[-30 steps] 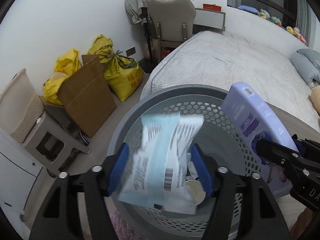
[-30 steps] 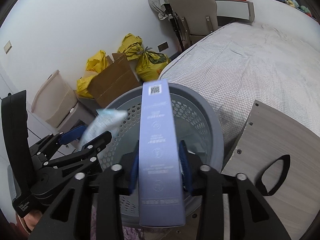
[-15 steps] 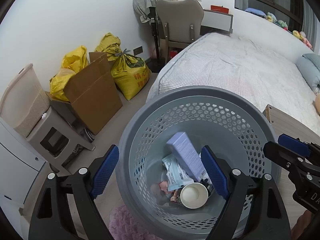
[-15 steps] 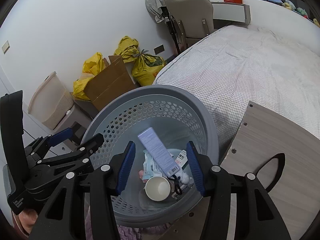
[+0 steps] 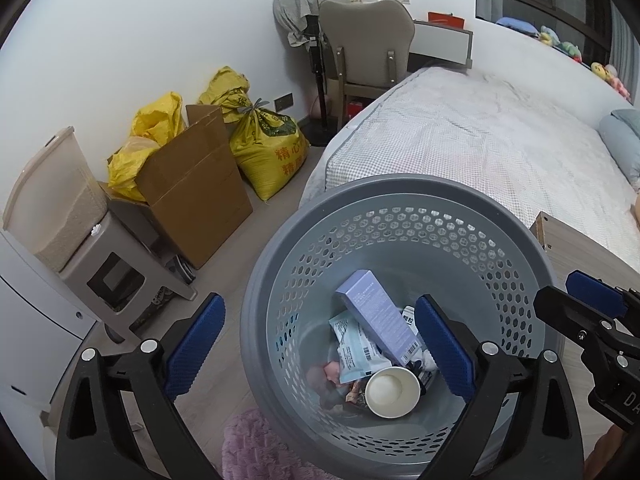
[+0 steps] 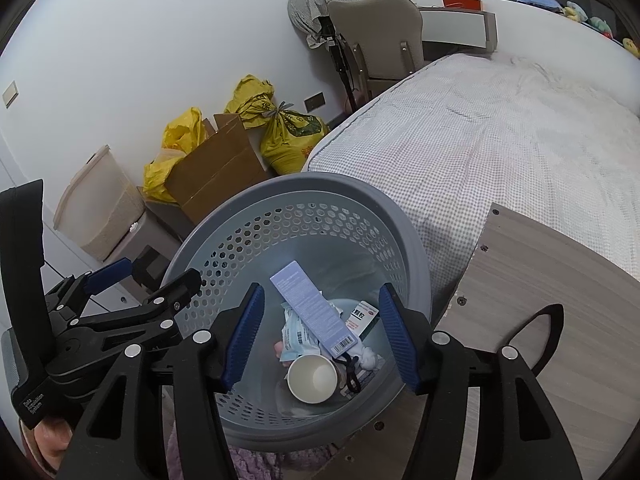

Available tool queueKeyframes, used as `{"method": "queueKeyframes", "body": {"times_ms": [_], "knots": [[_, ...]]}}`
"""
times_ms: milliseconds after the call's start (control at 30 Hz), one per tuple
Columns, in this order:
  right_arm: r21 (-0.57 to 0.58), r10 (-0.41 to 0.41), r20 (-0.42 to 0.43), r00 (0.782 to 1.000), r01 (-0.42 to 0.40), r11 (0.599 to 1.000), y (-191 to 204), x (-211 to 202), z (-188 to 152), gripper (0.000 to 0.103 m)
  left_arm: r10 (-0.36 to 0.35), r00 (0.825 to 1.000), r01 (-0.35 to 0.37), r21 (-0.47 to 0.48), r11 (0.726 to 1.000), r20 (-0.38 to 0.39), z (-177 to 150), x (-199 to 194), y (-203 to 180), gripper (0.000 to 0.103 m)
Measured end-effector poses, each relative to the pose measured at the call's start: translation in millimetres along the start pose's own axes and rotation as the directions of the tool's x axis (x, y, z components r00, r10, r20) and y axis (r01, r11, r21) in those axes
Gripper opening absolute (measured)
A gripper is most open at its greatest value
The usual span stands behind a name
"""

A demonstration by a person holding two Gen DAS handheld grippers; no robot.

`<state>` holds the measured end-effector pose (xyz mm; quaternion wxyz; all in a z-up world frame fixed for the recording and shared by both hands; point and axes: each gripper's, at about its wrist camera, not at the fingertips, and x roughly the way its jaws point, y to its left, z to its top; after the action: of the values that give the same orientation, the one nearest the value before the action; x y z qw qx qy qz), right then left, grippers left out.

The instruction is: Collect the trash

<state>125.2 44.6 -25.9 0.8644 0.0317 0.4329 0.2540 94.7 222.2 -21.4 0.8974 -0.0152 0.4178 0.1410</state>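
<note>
Both grippers hang over the grey perforated bin [image 5: 400, 216] w/ nothing between their fingers: left gripper [image 5: 320, 344] jaws opening, already wide, and right gripper [image 6: 320, 332] jaws opening too, abt half spread. Trash is inside the bin: purple box [image 5: 378, 316] leans diagonally on top of a blue-white packet [image 5: 356, 348], w/ a paper cup [image 5: 392, 392] lying near them at the btm. Bin sits btwn the bed [image 5: 480, 148] and a cardboard box [image 5: 196, 188], next to a wooden tabletop [image 6: 552, 280].
</note>
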Motion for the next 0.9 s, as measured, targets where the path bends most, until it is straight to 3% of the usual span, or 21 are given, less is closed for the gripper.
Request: {"method": "queueKeyframes", "body": {"times_ms": [900], "knots": [[-0.007,-0.031,0.007,0.999,0.031,0.999,1.8,-6.4,1.5,0.062,0.026,1.0,-0.026,-0.022,0.999,0.004,2.0,-4.3,4.4,0.097]]}}
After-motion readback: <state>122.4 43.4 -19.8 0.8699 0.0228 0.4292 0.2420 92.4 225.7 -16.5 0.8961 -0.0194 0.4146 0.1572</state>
